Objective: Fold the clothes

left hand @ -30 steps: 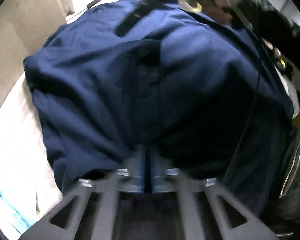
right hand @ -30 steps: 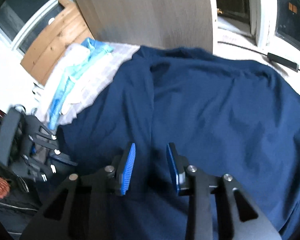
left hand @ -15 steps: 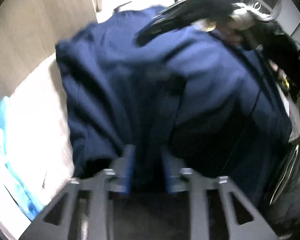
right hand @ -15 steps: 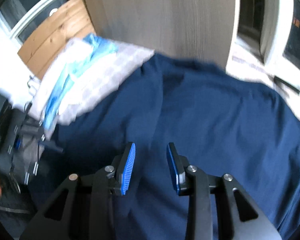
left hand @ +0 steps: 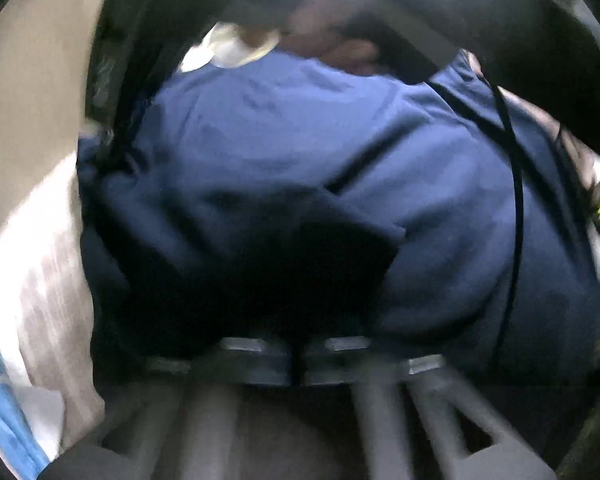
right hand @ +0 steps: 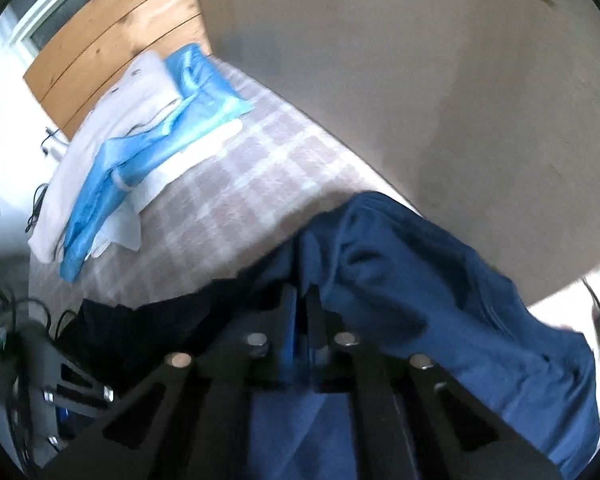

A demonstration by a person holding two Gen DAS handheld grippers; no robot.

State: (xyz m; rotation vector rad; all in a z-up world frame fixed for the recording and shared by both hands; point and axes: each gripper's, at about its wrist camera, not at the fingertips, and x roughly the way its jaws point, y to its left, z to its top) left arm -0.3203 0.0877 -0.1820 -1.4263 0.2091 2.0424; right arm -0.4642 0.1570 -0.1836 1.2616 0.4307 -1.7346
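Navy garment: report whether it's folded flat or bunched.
Bunched. The navy garment is gathered in wrinkles, pinched by the right gripper and left gripper.

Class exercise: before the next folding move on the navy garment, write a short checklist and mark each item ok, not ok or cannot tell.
1. Left claw shut on the navy garment: ok.
2. Right claw shut on the garment: ok.
3. Garment lifted off the checked bedcover: cannot tell.
4. Fabric smooth between the claws: not ok, bunched.
5. Blue cloth apart from the garment: ok.
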